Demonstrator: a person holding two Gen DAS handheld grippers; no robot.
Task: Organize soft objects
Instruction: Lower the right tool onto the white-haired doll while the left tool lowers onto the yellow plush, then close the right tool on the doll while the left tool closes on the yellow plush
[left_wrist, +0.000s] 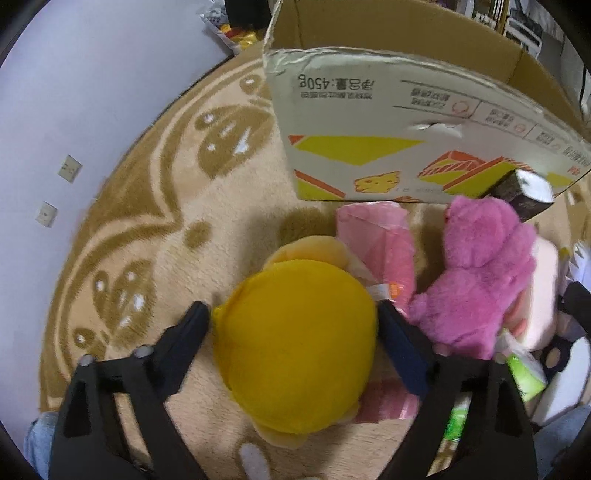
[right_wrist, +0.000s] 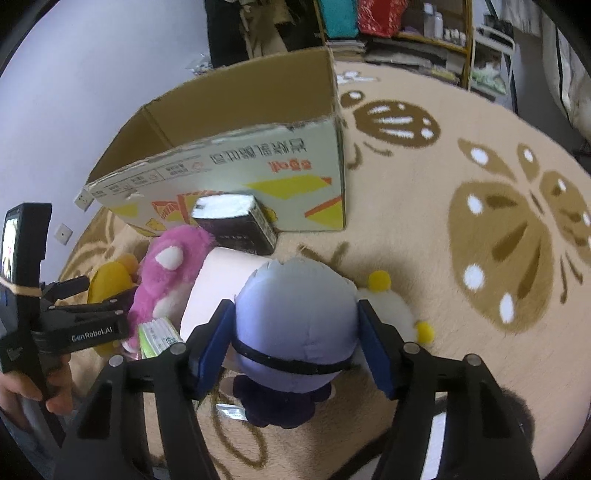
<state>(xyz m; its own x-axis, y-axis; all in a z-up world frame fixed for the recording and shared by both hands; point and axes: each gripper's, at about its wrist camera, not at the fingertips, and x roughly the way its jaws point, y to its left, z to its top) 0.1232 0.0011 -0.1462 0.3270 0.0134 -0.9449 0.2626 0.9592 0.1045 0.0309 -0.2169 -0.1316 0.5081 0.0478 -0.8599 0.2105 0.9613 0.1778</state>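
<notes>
So both grippers are pointing down at the toy pile sitting on the beige butterfly rug (right_wrist: 461, 332), right in front of the open cardboard box (right_wrist: 236, 173). The left gripper (left_wrist: 293, 314) has its jaws spread around the yellow plush (left_wrist: 299, 343): the round yellow body sits squarely between them. The jaw on the pink side looks like it's touching the toy's edge, while the other one stands just off it with a sliver of rug showing, so I'd call it straddled, not clamped. The yellow plush lies on the rug a little way out from the box's printed front wall, with a pink packet (left_wrist: 380, 243) just beside it toward the box. The pink plush bear (left_wrist: 480, 273) slumps next to that, its head nearly at the box wall, and a dark little carton (right_wrist: 236, 225) leans against the box front. Over on the other side, the right gripper (right_wrist: 297, 332) is clamped on the purple plush (right_wrist: 295, 317): both blue pads are pressed into the sides of its round head, with the dark body poking out below between the jaws. That one is farther out from the box than the pink bear, with a white plush with yellow pom-poms (right_wrist: 391, 306) just beside it on the rug.
</notes>
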